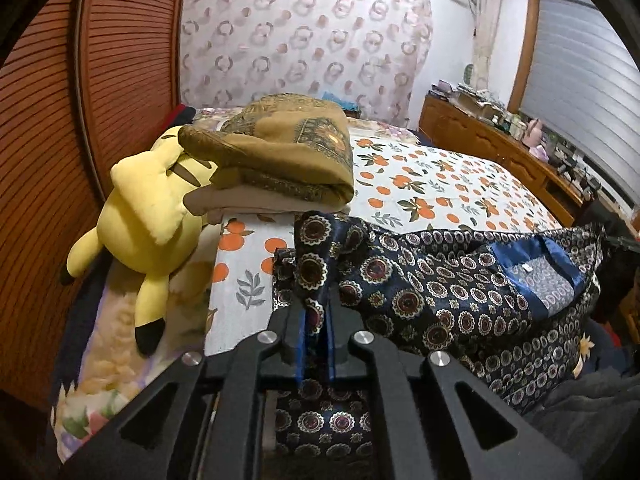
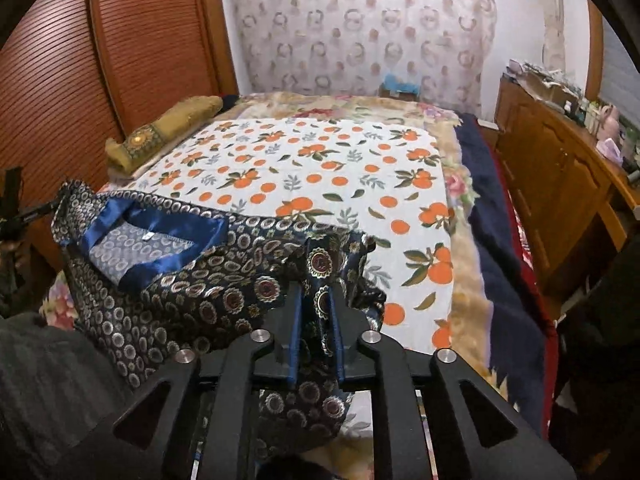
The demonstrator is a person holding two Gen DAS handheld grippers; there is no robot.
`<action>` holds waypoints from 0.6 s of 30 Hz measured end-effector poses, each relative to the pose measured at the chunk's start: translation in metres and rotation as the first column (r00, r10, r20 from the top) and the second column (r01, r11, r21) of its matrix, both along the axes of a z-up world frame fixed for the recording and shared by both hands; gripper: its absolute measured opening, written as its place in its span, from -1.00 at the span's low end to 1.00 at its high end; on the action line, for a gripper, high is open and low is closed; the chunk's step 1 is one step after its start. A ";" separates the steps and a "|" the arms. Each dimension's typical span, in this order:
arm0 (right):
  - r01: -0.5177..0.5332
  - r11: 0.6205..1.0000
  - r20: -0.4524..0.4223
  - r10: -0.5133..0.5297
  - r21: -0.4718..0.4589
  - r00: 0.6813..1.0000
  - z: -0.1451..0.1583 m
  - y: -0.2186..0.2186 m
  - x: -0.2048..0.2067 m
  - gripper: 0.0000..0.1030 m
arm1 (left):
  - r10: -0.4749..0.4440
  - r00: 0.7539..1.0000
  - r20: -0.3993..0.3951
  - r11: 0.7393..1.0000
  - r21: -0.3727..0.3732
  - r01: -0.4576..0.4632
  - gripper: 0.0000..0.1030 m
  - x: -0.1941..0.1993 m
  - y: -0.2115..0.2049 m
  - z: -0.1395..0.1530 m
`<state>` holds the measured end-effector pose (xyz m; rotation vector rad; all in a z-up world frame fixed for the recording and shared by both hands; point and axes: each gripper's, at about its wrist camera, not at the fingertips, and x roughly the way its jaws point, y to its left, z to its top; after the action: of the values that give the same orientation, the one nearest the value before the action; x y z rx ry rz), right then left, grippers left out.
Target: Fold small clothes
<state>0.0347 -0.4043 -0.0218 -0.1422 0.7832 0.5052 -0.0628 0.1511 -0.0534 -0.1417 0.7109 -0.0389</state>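
The dark patterned garment, a navy satin piece with round medallions and a blue neckband, lies across the lower middle of the left wrist view, on the near end of the bed, over the orange-print sheet.

The left gripper has a bunched corner of the cloth between its jaws, which stand narrowly parted; whether the pads press the fabric cannot be told. In the right wrist view the right gripper has another fold of the same garment between jaws set a little wider apart, and the cloth there looks loose, not pinched.

Risks, as I judge them:
- Satin is slippery. With both holds this slack, a corner could slide out as soon as the hands lift or spread, and the shoulder line would sag.
- Each corner is crumpled, so more than one layer may be caught. Pulling then would fold the garment skewed.
- The folded brown blanket and the yellow plush toy sit near, at centre left. A wide sweep could snag them.
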 end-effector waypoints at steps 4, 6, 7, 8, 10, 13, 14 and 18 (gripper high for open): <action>0.021 1.000 0.043 -0.020 -0.017 0.999 0.012 0.000 0.006 -0.26 | 0.019 1.000 -0.004 1.000 0.005 -0.019 -0.09 -0.003 0.009 0.004; 0.031 0.999 0.064 -0.029 -0.029 0.998 0.017 0.001 0.012 -0.19 | 0.019 1.000 0.001 1.000 0.005 -0.019 0.08 -0.004 0.014 0.007; 0.033 0.999 0.070 -0.031 -0.032 0.997 0.018 0.002 0.015 -0.16 | 0.020 1.000 0.005 1.000 0.006 -0.020 0.12 -0.004 0.016 0.008; 0.036 0.999 0.075 -0.033 -0.037 0.997 0.018 0.003 0.020 -0.15 | 0.021 1.000 0.007 1.000 0.009 -0.021 0.12 -0.004 0.018 0.010; 0.042 0.998 0.075 -0.038 -0.049 0.996 0.015 0.006 0.030 -0.11 | 0.027 1.000 0.013 0.999 0.017 -0.027 0.12 0.000 0.021 0.015; 0.049 0.997 0.058 -0.045 -0.055 0.997 0.005 0.010 0.047 -0.10 | 0.037 0.998 0.045 0.999 0.015 -0.037 0.13 0.008 0.025 0.027; 0.053 0.997 0.049 -0.050 -0.056 0.998 0.001 0.011 0.052 -0.10 | 0.038 0.997 0.063 0.999 0.008 -0.039 0.13 0.011 0.028 0.033; 0.059 0.996 0.025 -0.058 -0.065 0.998 -0.013 0.013 0.064 -0.09 | 0.030 0.994 0.102 1.000 0.002 -0.030 0.13 0.027 0.033 0.049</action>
<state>0.0988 -0.3912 -0.0344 -0.1852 0.7799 0.4221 -0.0358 0.1836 -0.0045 -0.1461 0.6066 -0.0160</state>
